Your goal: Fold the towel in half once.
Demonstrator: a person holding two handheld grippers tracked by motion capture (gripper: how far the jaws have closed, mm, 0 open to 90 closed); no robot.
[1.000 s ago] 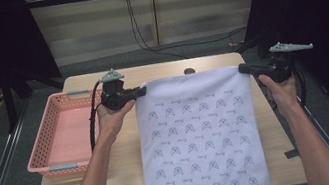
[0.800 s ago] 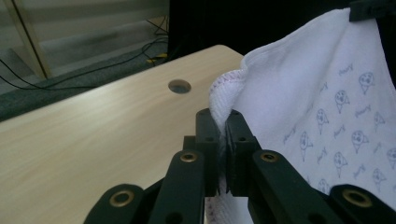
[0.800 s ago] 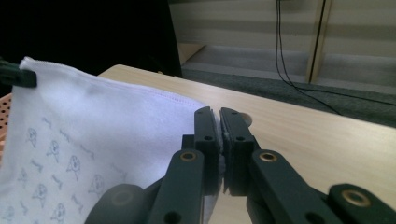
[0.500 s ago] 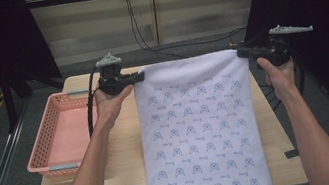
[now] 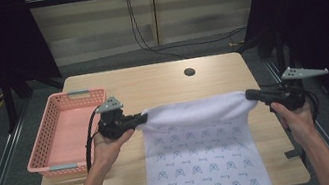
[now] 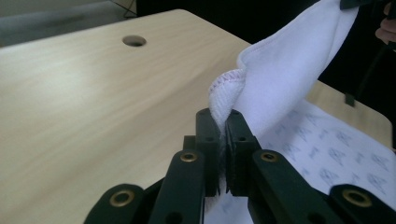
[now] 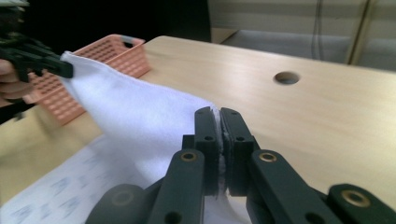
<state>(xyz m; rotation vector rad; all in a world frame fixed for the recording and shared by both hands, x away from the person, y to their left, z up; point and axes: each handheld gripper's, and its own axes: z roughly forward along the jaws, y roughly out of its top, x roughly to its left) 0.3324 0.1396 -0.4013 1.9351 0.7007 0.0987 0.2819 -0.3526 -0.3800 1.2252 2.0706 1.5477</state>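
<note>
A light wooden table takes up the middle of the high view, with a small round hole near its far edge. Over its near half lies a white cloth printed with small grey figures; its far edge is lifted off the table and folded back toward the person, stretched between the two grippers, while the rest lies flat and hangs over the near edge. A pink basket sits at the table's left side (nothing in it). The left gripper is clamped tight on the cloth's left corner, its jaws pinching the hemmed edge. The right gripper is likewise closed on the right corner.
</note>
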